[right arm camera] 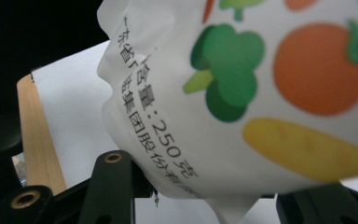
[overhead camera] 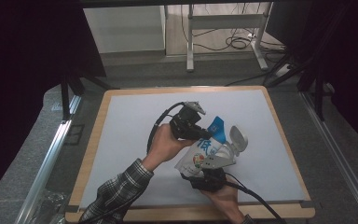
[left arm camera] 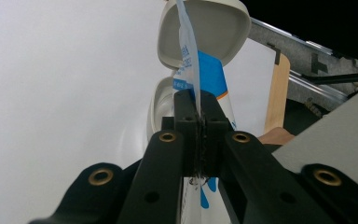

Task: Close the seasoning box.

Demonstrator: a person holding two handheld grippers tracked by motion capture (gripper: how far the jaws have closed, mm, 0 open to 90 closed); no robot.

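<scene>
A white pouch (overhead camera: 202, 155) printed with vegetables and a blue top is held up over the table between both grippers. My left gripper (overhead camera: 201, 133) is shut on the pouch's thin upper edge (left arm camera: 192, 70), near the blue band. My right gripper (overhead camera: 206, 176) holds the pouch from below, its jaws pressing either side of the bulging lower part (right arm camera: 242, 93). Just beyond the pouch an open white clamshell box (overhead camera: 237, 140) stands on the mat; in the left gripper view its raised lid (left arm camera: 214, 28) and base (left arm camera: 161, 109) show behind the pouch.
A pale mat (overhead camera: 135, 121) covers the table inside a wooden border (overhead camera: 93, 140). Metal rails run along both sides, and dark curtains and desk legs with cables stand beyond the far edge.
</scene>
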